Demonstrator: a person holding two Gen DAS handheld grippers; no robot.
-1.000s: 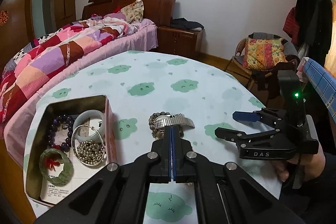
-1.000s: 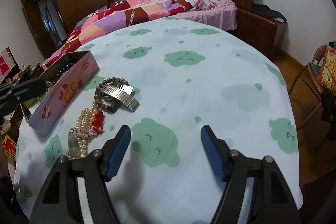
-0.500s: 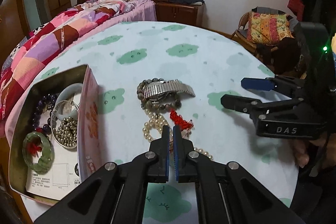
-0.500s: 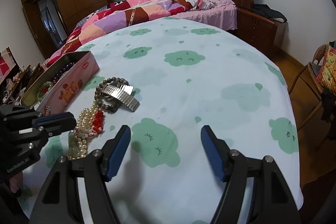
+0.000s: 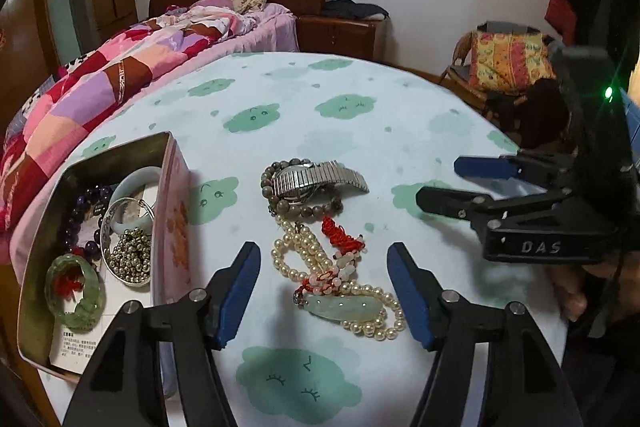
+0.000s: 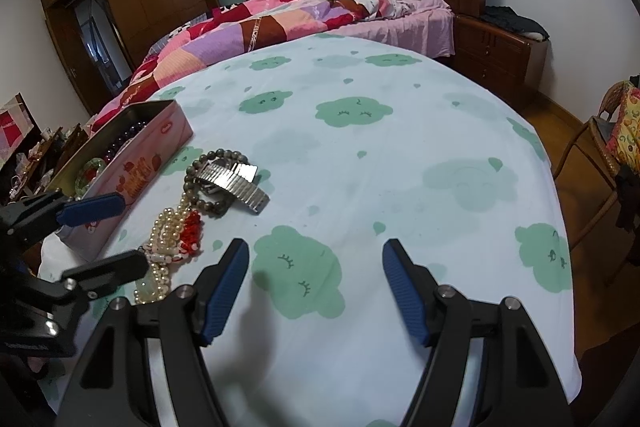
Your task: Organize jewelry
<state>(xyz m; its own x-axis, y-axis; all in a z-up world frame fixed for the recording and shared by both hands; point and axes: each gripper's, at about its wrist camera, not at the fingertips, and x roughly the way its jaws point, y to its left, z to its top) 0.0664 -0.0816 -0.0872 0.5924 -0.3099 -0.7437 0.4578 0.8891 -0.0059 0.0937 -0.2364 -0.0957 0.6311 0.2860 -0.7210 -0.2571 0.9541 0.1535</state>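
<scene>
Left gripper (image 5: 322, 291): jaws spread wide, nothing between the blue pads; it hovers over the pearl end of the jewelry heap, just right of the tin. In the right wrist view it shows at the tin's near corner (image 6: 102, 239).
Right gripper (image 6: 316, 291): jaws apart and empty — over bare tablecloth, well to the right of the tin and clear of the jewelry. From the left wrist view it is side-on (image 5: 444, 183), held by a hand (image 5: 572, 291) at the table's right edge.
Tin (image 5: 170, 187): open pink box on the cloth's left side, long wall facing the jewelry heap.
Inside the tin: a green bangle (image 5: 74, 291) with a red tassel at the near end, a metal ring holding a brass-coloured bead chain (image 5: 130, 255) beside it, a pale bangle (image 5: 134, 179) and dark purple beads (image 5: 78, 211) toward the far end, a printed paper underneath.
Watch (image 5: 316, 179): silver stretch-band, right of the tin, lying across a brown bead bracelet (image 5: 304, 209).
Pearl strand (image 5: 296, 251): nearer than the watch, tangled with a red cord knot (image 5: 340, 235).
Jade pendant (image 5: 344, 307): pale green, at the heap's near end, touching the pearls.
Tablecloth (image 5: 360, 131): white with green cloud faces — it carries the tin and all loose pieces.
</scene>
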